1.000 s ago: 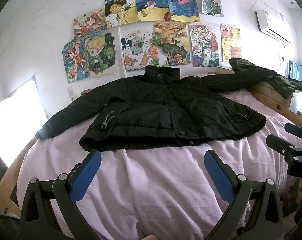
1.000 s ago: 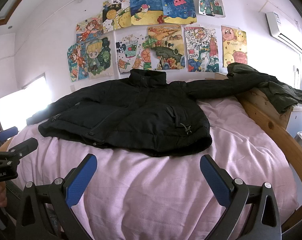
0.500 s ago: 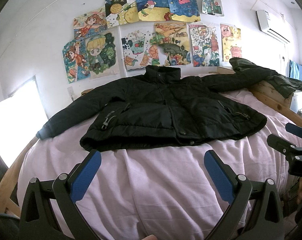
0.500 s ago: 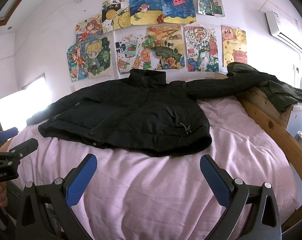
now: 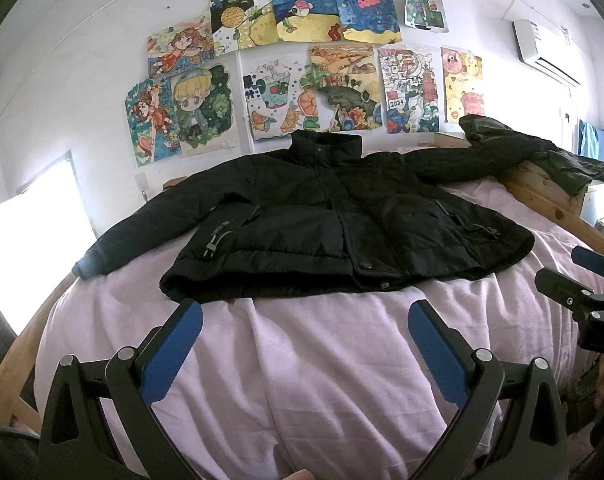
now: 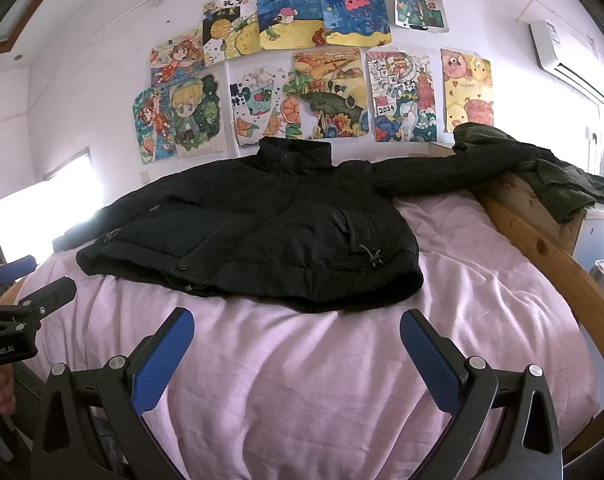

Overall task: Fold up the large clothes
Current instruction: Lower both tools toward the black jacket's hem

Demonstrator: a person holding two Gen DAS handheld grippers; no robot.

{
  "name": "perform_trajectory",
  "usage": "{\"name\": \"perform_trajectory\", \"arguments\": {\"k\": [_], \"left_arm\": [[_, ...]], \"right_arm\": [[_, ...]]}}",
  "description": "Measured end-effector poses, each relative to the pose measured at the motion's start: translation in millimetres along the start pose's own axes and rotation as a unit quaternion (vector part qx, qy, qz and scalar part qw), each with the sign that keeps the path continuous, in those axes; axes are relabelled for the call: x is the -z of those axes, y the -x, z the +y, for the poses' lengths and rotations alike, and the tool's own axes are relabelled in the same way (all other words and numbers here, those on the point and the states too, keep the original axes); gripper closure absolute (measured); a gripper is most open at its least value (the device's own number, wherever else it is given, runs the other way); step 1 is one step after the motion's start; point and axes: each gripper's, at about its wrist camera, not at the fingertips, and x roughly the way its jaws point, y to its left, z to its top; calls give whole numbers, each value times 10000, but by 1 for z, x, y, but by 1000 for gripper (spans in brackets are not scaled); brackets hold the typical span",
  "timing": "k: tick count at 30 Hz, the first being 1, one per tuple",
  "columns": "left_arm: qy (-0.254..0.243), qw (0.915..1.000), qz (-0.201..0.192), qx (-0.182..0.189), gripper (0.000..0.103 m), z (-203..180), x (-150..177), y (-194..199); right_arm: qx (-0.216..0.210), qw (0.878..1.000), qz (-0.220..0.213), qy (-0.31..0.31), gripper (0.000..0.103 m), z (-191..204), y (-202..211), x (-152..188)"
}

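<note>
A black padded jacket [image 5: 341,220] lies flat and front up on the pink bed sheet [image 5: 321,360], collar toward the wall and both sleeves spread out. It also shows in the right wrist view [image 6: 270,232]. Its right sleeve [image 6: 441,176] reaches up onto the wooden bed rail. My left gripper [image 5: 305,348] is open and empty, held above the sheet just short of the jacket's hem. My right gripper [image 6: 298,352] is open and empty, also short of the hem, toward the jacket's right side.
A wooden bed rail [image 6: 541,248] runs along the right side, with a dark green garment [image 6: 561,184] draped over it. Coloured drawings [image 5: 321,80] cover the wall behind the bed. A bright window [image 5: 26,248] is at the left.
</note>
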Motion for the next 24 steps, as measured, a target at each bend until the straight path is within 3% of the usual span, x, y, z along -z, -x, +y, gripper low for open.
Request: {"name": "perform_trajectory", "arguments": {"k": [8,17,24], "left_arm": [[24,10000,15,8,2,5,0,2],[197,9992,332,71,2,18,3,-8],[249,9944,1013,184,2,22,-8,-26]], "right_arm": [[21,10000,22,12,0,0,1,-2],[71,9994,324,33,0,-4,-15,10],[133,9966,745,-320,0,-16,-24,0]]}}
